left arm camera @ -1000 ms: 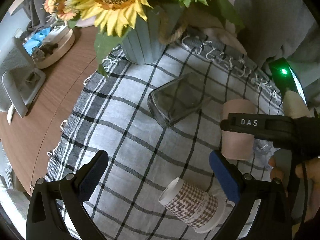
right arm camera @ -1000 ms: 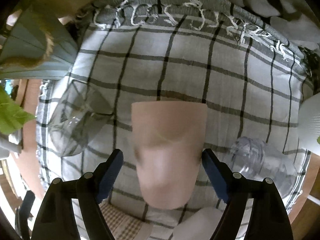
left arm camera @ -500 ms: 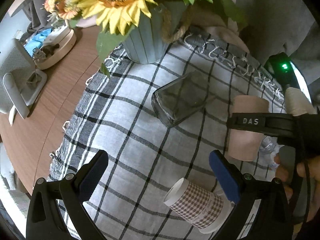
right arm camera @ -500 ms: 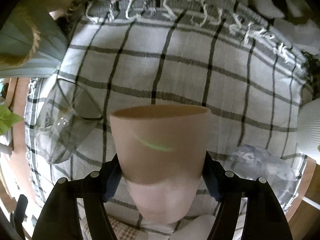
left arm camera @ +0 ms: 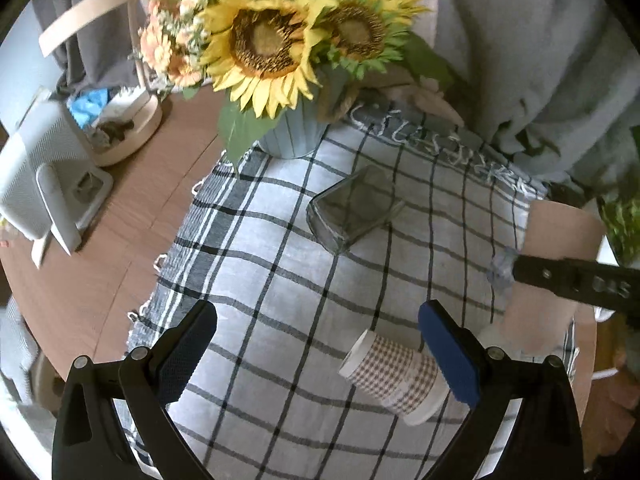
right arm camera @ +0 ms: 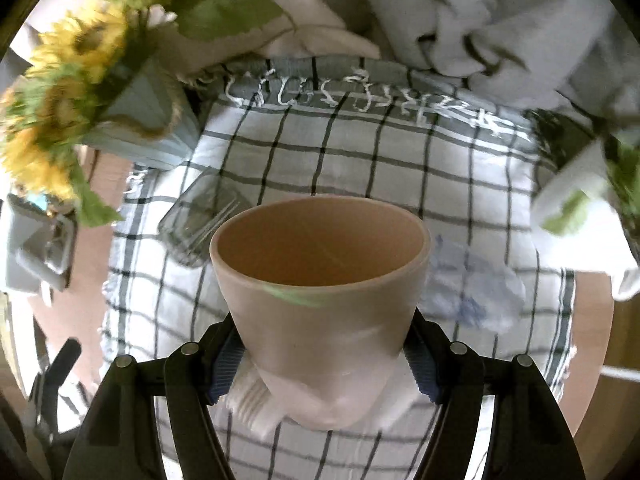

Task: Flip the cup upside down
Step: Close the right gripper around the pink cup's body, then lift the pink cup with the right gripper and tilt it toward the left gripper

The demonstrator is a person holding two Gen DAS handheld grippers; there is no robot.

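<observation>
**Desk:** What carries the scene?

**Photographer:** A round wooden tabletop [left arm camera: 120, 216], most of it under a black-and-white checked cloth [left arm camera: 280, 280] whose fringed end lies at the far edge. At the far-left corner of the cloth stands a pale blue vase [left arm camera: 292, 136] of sunflowers [left arm camera: 264, 40]; a white device [left arm camera: 36, 184] and a round tray of odds and ends [left arm camera: 128, 120] sit on bare wood toward the left edge.

**Desk:** And the cup itself?

**Photographer:** The tan cup [right arm camera: 320, 280] is off the cloth, near the right edge of the tabletop, its mouth up and tipped away from the wrist camera so the inside shows. The right gripper [right arm camera: 324, 364] has its jaws clenched on the lower wall, a blue pad pressed to each side. From the left wrist view the same cup [left arm camera: 552, 272] shows with a black finger across its side.

**Desk:** The other hand?

**Photographer:** The left gripper [left arm camera: 320, 356] hovers over the near part of the cloth, jaws released and spread wide, grasping nothing.

**Desk:** Anything smaller?

**Photographer:** A square clear glass [left arm camera: 352, 208] lies on its side mid-cloth. A houndstooth paper cup [left arm camera: 396, 376] lies on its side toward the near-right, just beside the left gripper's right pad. A crumpled clear plastic cup [right arm camera: 472, 284] lies on the cloth beyond the tan cup.
</observation>
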